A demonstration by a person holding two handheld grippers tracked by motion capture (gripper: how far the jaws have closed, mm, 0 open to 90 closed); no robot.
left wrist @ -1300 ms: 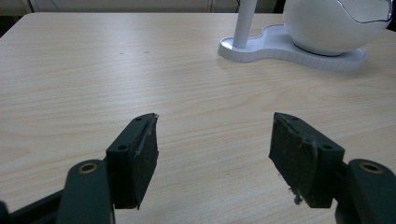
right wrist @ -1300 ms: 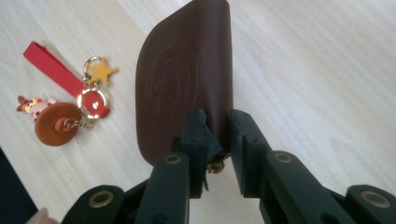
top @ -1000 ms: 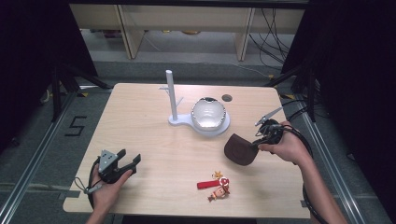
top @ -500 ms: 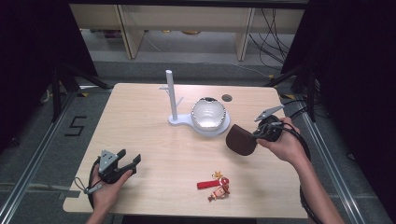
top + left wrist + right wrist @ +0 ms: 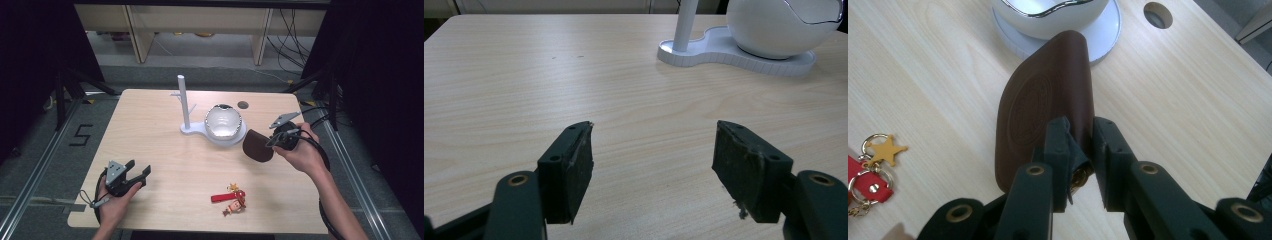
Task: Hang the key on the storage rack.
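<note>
1. The right claw is clamped on the near edge of a brown pouch; something gold shows at the pinch, too small to make out.
2. Over the last second the pouch has travelled from lower on the counter's right side to a spot farther in, and it now hangs just right of the white bowl, its far end over the stand base.
3. The grip has stayed tight through that move, with the jaws as close as they go.
4. The left claw rests gaping wide and holding nothing at the near left corner, unchanged.
5. The red keychain lies untouched near the front edge, well apart from the pouch.
6. My reading: the pouch is being carried to the bowl, so the next step is likely lifting it over the rim and letting go.
</note>
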